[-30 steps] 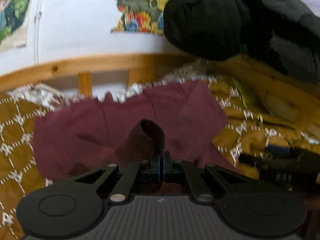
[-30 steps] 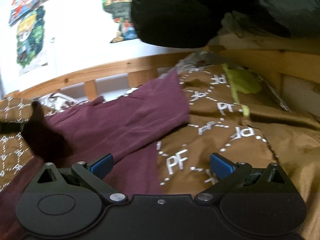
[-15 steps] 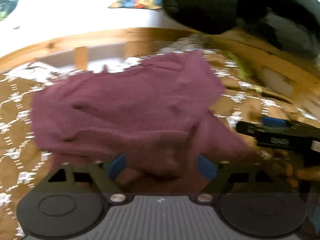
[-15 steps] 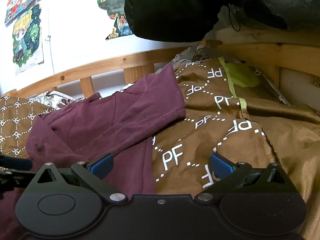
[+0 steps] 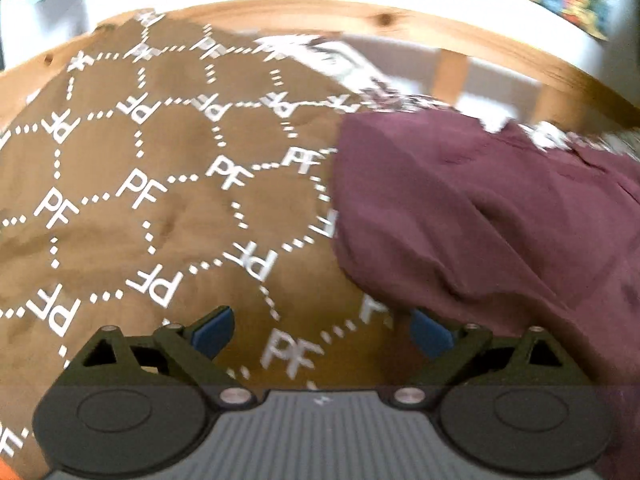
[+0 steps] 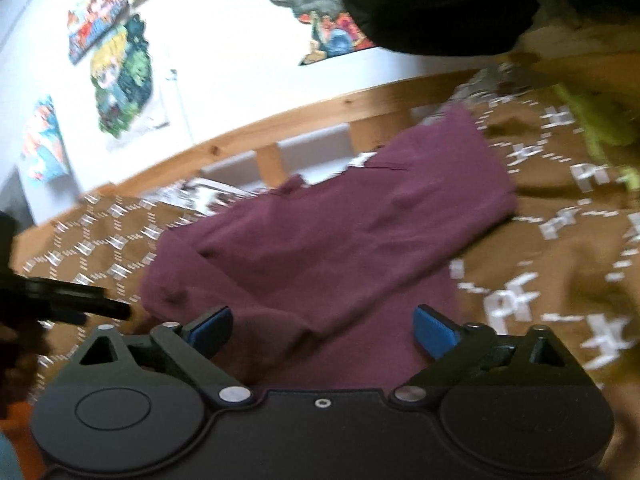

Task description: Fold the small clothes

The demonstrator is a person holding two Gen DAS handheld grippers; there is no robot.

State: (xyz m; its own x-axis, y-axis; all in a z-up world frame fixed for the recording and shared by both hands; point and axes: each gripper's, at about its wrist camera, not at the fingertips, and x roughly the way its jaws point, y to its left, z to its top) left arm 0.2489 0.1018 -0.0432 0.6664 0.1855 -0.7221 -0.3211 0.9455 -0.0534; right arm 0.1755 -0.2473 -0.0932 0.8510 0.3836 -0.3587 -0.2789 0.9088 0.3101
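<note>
A maroon garment (image 5: pixel 480 220) lies crumpled on a brown bedspread (image 5: pixel 140 220) printed with white letters. My left gripper (image 5: pixel 322 334) hovers just left of the garment's edge. Its jaws are opening, with only bedspread between the blue pads (image 5: pixel 212 332). In the right wrist view the garment (image 6: pixel 340 232) stretches from the middle to the far right. My right gripper (image 6: pixel 322 332) hangs over its near fold, jaws closing but still wide. Cloth lies under the gap and the pads do not press on it. A black finger (image 6: pixel 80 300) of the left gripper shows at the left edge.
A wooden bed rail (image 6: pixel 240 148) runs along the far side, with a white wall and colourful posters (image 6: pixel 120 76) behind it. A black padded garment (image 6: pixel 440 0) hangs at the top right. Something green (image 6: pixel 592 124) lies at the far right of the bedspread.
My left gripper let go of the maroon fold, opened wide and swung left off the garment to the bare bedspread. My right gripper shifted left over the garment.
</note>
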